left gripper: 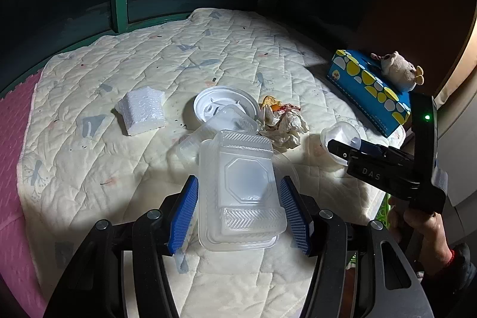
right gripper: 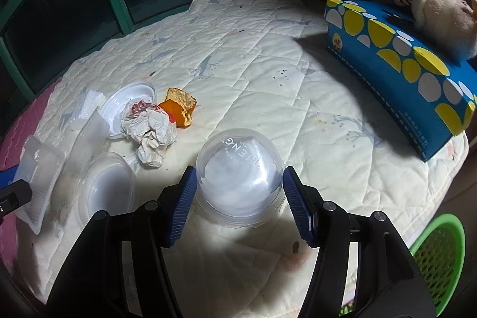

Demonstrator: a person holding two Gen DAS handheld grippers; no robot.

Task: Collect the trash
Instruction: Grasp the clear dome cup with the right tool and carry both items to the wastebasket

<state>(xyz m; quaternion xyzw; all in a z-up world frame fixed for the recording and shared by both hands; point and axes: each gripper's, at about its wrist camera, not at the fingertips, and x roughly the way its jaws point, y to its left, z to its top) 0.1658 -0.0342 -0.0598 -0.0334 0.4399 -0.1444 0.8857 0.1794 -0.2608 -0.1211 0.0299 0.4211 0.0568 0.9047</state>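
— Where did the trash lie when you looked in?

— All over the quilted mattress pad [left gripper: 238, 55]. The left gripper [left gripper: 240, 213] had its blue pads against both sides of a clear plastic clamshell box [left gripper: 243, 189], so it was grasping that. Just beyond the box lay another clear tray [left gripper: 208, 133], a white round lid [left gripper: 225, 106], a crumpled paper wrapper [left gripper: 283, 124] and a scrap of orange peel [right gripper: 179, 109]. A block of white foam [left gripper: 143, 112] sat off to the left, apart from the pile.

— And the other hand?

— The right gripper [right gripper: 240, 201] pointed down over an upturned clear plastic cup [right gripper: 240, 175] with white lettering. The cup stood between the pads; the left pad seemed to touch it, while on the right I could not tell touching from a hair's gap. A clear round lid [right gripper: 104, 192] lay just to its left.

— Anything that wasn't rubbish?

— A blue tissue box [right gripper: 402, 64] with yellow and white spots lay at the far right edge, with a small plush toy [right gripper: 441, 17] on top. A green mesh basket [right gripper: 441, 255] stood below the mattress edge. The person's hand [left gripper: 417, 228] held the right gripper's handle.
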